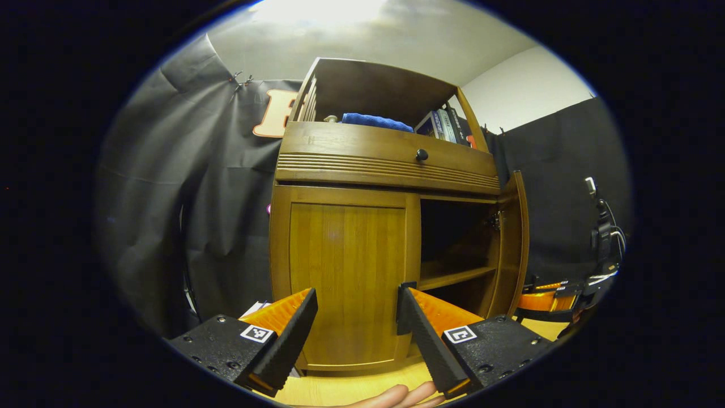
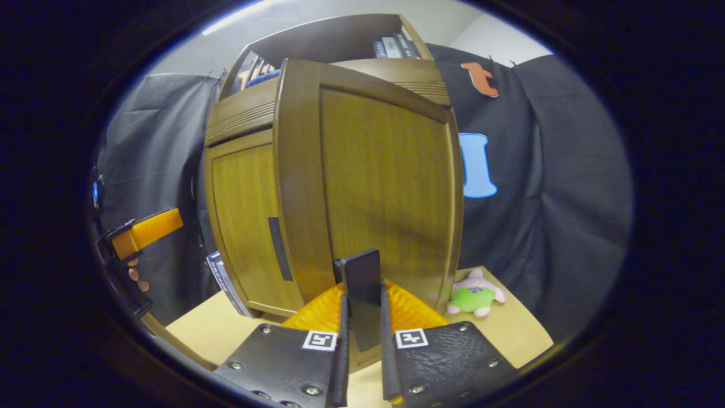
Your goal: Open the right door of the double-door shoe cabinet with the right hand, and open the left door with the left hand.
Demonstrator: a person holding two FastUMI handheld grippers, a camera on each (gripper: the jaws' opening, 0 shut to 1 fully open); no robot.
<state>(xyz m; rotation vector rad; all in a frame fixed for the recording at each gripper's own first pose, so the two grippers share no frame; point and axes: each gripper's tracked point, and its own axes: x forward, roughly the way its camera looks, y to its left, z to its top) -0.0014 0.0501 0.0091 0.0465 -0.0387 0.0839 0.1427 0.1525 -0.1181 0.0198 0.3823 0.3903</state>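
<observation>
The wooden shoe cabinet (image 1: pixel 391 164) stands on a light table. Its left door (image 1: pixel 345 272) is closed, and my left gripper (image 1: pixel 357 290) hangs open just in front of the door's lower half, touching nothing. The right door (image 1: pixel 512 243) is swung out, baring a dark inside with a shelf (image 1: pixel 453 276). In the right gripper view that right door (image 2: pixel 391 181) faces me, and my right gripper (image 2: pixel 362 297) is shut on its dark bar handle (image 2: pixel 362 283). The left door (image 2: pixel 246 221) with its own dark handle (image 2: pixel 280 249) is seen behind it.
A drawer with a black knob (image 1: pixel 421 154) sits above the doors; a blue cloth (image 1: pixel 376 121) and books (image 1: pixel 447 126) lie on the top shelf. A plush toy (image 2: pixel 473 297) lies on the table (image 2: pixel 510 334) right of the open door. Black cloth walls surround the cabinet.
</observation>
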